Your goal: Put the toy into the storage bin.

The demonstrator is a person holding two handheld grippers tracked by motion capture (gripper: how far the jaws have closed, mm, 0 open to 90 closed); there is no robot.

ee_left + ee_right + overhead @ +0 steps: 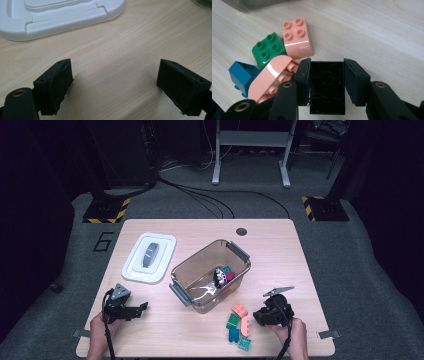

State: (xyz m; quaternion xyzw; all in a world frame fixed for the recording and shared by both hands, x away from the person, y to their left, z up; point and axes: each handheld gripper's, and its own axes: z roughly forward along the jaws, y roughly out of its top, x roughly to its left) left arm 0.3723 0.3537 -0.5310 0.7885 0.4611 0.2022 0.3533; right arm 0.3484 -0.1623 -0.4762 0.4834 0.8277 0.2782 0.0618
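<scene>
From the high view, your right claw (260,316) sits low at the near right of the table (280,245), right beside a small heap of toy bricks (239,326). Just to the far left of that heap stands a clear bin (186,270) with a few toys already in it, so it looks like you are moving bricks into the bin one at a time. The white lid (131,270) lies flat on the far left, out of the way, so the bin stays open on top. Your left claw (141,309) rests low at the near left, well apart from the bricks. In the left gripper view, that left claw (113,85) is spread wide with nothing but bare wood between its jaws, and the lid (105,12) is just ahead of it. It seems to be waiting its turn. In the right gripper view, your right claw (326,82) is closed tight on a black brick (327,87), one pad on each flat side, with the hollow underside facing the camera. Flat sides give the pads a firm hold. Beside it lie a pink square brick (298,37), a green brick (268,51), a pink curved brick (270,77) and a blue brick (240,75).
</scene>
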